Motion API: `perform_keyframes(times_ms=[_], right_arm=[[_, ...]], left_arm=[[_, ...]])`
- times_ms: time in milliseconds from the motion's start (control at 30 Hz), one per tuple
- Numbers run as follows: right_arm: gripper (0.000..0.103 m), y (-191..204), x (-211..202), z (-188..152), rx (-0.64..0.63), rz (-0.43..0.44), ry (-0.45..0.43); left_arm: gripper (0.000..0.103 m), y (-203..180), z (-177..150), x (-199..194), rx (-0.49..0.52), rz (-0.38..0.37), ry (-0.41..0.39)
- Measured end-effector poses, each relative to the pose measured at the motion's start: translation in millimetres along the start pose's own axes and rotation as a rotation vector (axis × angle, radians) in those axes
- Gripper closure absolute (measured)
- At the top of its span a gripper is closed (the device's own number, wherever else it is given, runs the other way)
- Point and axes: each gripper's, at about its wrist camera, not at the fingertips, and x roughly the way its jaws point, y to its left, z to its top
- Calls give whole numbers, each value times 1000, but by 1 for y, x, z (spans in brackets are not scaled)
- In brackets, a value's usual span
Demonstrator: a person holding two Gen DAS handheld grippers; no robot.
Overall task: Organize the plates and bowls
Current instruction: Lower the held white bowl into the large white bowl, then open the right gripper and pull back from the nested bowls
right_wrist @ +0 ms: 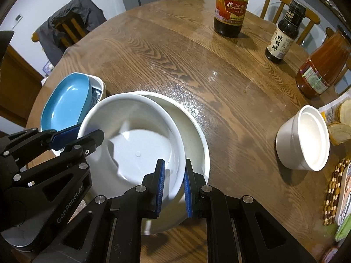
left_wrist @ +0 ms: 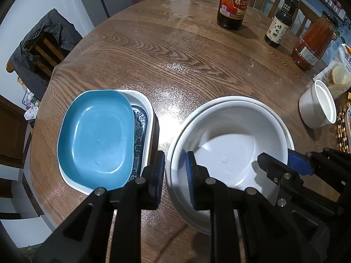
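A white bowl [left_wrist: 230,144] sits nested inside a larger white bowl [right_wrist: 193,118] on the wooden table [left_wrist: 175,50]. My left gripper [left_wrist: 175,175] straddles the bowls' left rim, one finger outside and one inside, with a visible gap. My right gripper [right_wrist: 174,184] straddles the inner bowl's [right_wrist: 136,140] right rim, pads close to it. Left of the bowls a blue plate [left_wrist: 96,140] lies on a white patterned plate [left_wrist: 142,118]; the blue plate also shows in the right wrist view [right_wrist: 65,105].
A small white cup [right_wrist: 305,138] stands to the right. Two dark sauce bottles [right_wrist: 230,6] [right_wrist: 283,32] and a red sauce bottle [right_wrist: 322,65] stand at the back right. Bread and packets lie at the far right edge. Chairs [left_wrist: 37,52] surround the table.
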Motion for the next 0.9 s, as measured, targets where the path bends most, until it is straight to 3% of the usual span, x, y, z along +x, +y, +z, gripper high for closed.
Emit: perform_keyframes(times_ms=[767,900], right_arm=[[87,1,-3,1,2,-36,2],[77,3,-5,2,-1,-36,-4]], left_arm=[[71,7,-1,-4,0,6,1],[67,10,0,-6,3,4,9]])
